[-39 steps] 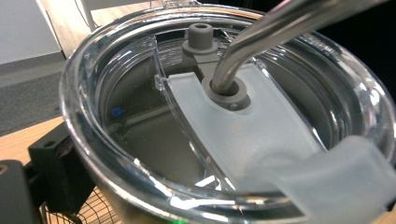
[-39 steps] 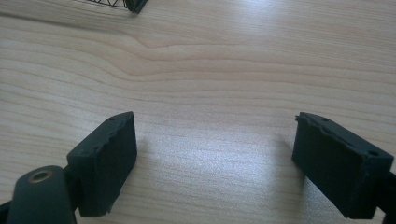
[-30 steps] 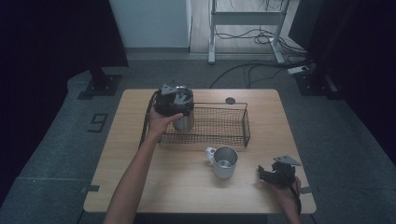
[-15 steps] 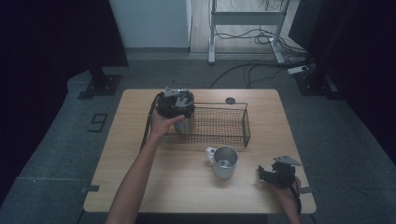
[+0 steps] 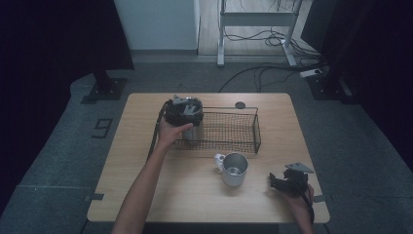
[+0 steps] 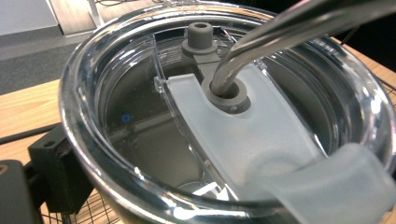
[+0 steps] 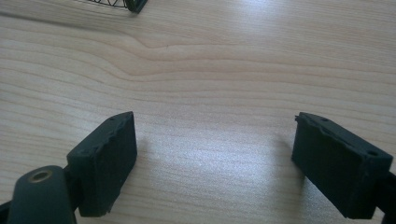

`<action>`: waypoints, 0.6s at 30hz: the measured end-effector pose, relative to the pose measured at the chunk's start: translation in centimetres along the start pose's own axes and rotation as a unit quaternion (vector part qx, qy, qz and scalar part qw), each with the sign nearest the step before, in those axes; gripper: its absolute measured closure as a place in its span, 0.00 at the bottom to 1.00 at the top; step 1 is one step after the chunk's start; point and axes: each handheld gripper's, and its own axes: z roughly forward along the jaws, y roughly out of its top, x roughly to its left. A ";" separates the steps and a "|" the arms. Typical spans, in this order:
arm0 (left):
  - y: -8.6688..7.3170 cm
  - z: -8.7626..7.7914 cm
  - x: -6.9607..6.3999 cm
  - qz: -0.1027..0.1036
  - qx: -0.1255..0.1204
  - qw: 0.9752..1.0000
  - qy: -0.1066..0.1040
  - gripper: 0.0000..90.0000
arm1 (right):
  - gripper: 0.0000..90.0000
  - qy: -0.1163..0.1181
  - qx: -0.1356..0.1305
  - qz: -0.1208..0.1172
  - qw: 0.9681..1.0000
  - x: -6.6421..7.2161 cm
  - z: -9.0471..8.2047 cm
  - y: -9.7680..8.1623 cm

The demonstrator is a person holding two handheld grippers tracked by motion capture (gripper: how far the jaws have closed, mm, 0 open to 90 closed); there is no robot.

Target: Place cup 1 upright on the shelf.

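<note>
Steel tumbler [image 5: 195,130], clear lid [image 6: 224,116] fitted, bent metal straw [image 6: 280,32] through the lid's grey grommet; standing at the left end of the black wire basket [image 5: 229,127] on the wooden table [image 5: 146,185]. Left gripper [image 5: 184,109] directly above the tumbler, 1 black jaw visible beside the lid rim in the left gripper view; pinching or spread: cannot tell. Right gripper [image 7: 215,154] near the table's right front corner, 2 jaws spread wide over bare wood, holding nothing. Steel mug [image 5: 234,169] in front of the basket, upright, apart from both grippers.
</note>
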 end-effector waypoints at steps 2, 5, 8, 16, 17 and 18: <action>-0.1 0.1 0.1 -0.002 0.000 1.000 0.001 0.04 | 0.15 0.000 0.000 0.000 1.000 0.0 0.0 0.0; -0.3 0.3 0.2 -0.004 0.002 1.000 0.001 0.04 | 0.15 0.000 0.000 0.000 1.000 0.0 0.0 0.0; -0.5 0.5 0.2 -0.004 0.003 1.000 0.005 0.04 | 0.15 0.000 0.000 0.000 1.000 0.0 0.0 0.0; -1.2 1.0 0.3 0.000 0.010 1.000 0.012 0.04 | 0.15 0.000 0.000 0.000 1.000 0.0 0.0 0.0; -1.3 1.0 0.3 -0.002 0.010 1.000 0.012 0.04 | 0.15 0.000 0.000 0.000 1.000 0.0 0.0 0.0; -1.4 1.1 0.3 -0.001 0.009 1.000 0.012 0.04 | 0.15 0.000 0.000 0.000 1.000 0.0 0.0 0.0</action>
